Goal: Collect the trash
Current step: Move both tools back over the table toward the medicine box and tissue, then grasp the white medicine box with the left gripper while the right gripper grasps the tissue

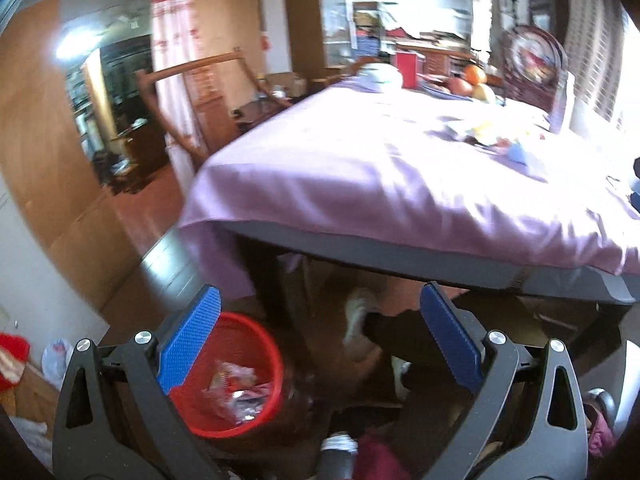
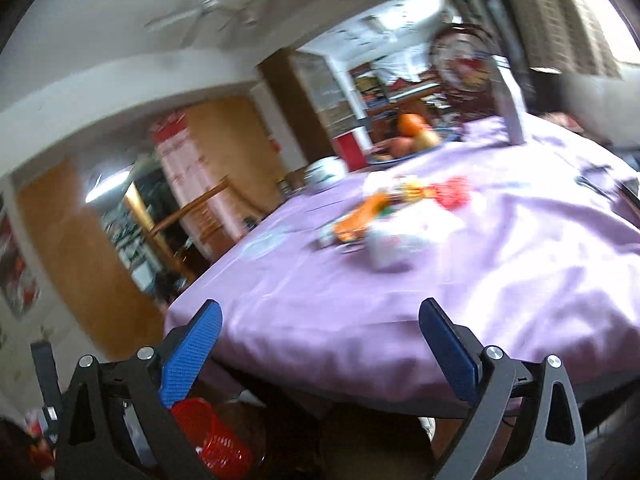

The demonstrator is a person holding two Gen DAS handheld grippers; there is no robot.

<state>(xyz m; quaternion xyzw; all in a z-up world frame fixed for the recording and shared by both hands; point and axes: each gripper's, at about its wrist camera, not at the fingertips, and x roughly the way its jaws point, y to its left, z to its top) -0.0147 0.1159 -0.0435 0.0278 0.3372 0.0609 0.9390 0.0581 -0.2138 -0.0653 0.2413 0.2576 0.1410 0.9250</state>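
A red mesh waste basket [image 1: 236,380] stands on the floor beside the table, with crumpled wrappers [image 1: 236,392] inside; it also shows in the right wrist view [image 2: 212,436]. My left gripper [image 1: 320,340] is open and empty, low at the table's front edge, to the right of and above the basket. My right gripper [image 2: 320,344] is open and empty, held at the front edge of the table with the purple cloth [image 2: 360,300]. A blurred heap of trash lies on the cloth: an orange wrapper [image 2: 356,220], red wrapper [image 2: 452,194] and white paper [image 2: 396,248]. The heap shows far off in the left wrist view [image 1: 496,136].
A fruit bowl [image 2: 408,140], a red box [image 2: 350,148] and a white bowl [image 2: 324,172] stand at the table's far end. A wooden chair [image 1: 192,100] stands left of the table. A person's legs and white shoe [image 1: 360,328] are under the table.
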